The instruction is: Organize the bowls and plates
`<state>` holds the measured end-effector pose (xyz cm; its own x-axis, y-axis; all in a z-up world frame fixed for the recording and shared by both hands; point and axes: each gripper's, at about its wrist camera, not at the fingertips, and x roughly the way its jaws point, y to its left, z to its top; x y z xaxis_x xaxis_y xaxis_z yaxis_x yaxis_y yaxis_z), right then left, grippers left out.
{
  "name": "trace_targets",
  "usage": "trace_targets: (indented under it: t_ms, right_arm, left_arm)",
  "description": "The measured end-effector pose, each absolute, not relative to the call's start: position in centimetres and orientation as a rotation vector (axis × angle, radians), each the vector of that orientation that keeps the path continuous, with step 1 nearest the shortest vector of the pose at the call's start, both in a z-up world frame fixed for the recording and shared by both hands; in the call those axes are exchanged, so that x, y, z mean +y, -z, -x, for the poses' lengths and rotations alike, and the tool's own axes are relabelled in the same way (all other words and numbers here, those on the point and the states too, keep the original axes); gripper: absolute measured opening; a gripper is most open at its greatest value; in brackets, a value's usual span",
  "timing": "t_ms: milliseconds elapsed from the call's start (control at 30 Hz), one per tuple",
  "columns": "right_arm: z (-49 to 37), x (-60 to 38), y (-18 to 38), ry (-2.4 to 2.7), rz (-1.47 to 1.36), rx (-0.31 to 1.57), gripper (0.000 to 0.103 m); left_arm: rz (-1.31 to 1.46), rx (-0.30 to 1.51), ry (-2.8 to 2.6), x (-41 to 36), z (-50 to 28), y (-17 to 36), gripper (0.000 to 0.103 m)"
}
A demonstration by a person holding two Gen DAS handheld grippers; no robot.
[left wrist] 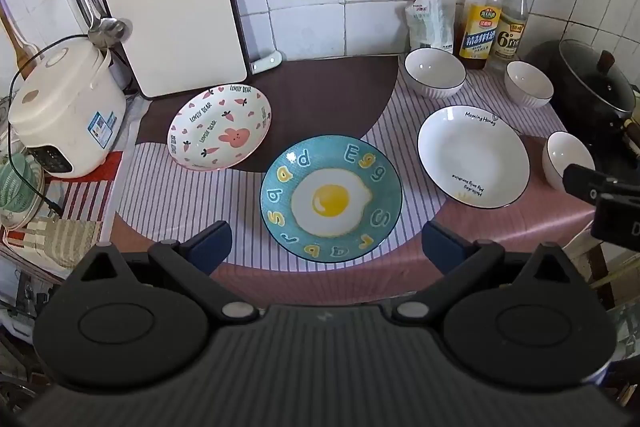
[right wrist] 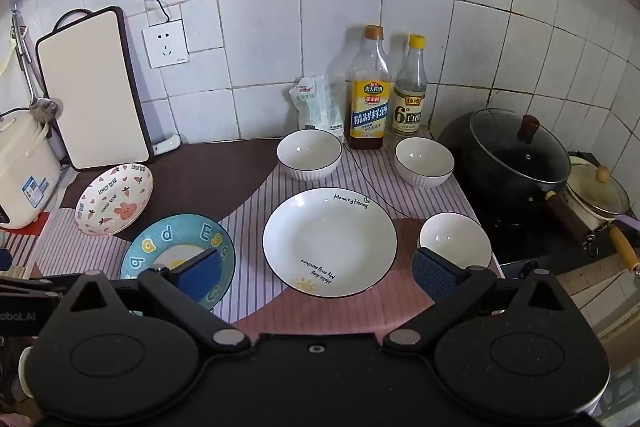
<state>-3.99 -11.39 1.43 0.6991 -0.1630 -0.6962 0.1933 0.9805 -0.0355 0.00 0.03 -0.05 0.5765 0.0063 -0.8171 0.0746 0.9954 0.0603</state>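
The left claw point(left wrist: 326, 247) is spread wide and holds nothing; it hovers over the near rim of the teal fried-egg plate point(left wrist: 331, 197), its blue pads point(left wrist: 210, 245) apart from the dish. The right claw point(right wrist: 320, 269) is likewise wide open and empty, above the near edge of the white "Morning Honey" plate point(right wrist: 330, 243), which I take as the landmark. All dishes rest on the tabletop point(right wrist: 320, 311), covered by a striped and pink mat. Left of the white plate lies the teal plate point(right wrist: 180, 247), partly hidden by a claw finger, and farther left and back sits the pink rabbit plate point(right wrist: 114, 199). Just right of the white plate stands a small white bowl point(right wrist: 456, 243). Behind it are two more white bowls, one back-left point(right wrist: 309, 155) and one back-right point(right wrist: 424, 161), apart from each other. Behind those stand two bottles point(right wrist: 370, 95) against the tiled wall. Far right of the white plate sits a black lidded wok point(right wrist: 516, 155); far left lean a cutting board point(right wrist: 94, 91) and a rice cooker point(right wrist: 22, 171)
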Motion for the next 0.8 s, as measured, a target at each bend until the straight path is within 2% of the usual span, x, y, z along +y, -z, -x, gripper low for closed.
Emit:
trace_targets:
  t_ms: [533,800]
  right_arm:
    - [3.8,-13.8,-0.9,0.197,-0.073,0.765,0.102]
    - [3.8,-13.8,-1.0,0.203,0.003,0.748,0.103]
  left_arm:
    - [-0.072,0.957,0.019,-0.9,-0.6,1.3,0.101]
    - [-0.068,0.939,0.010,-1.0,-0.1,1.9,0.102]
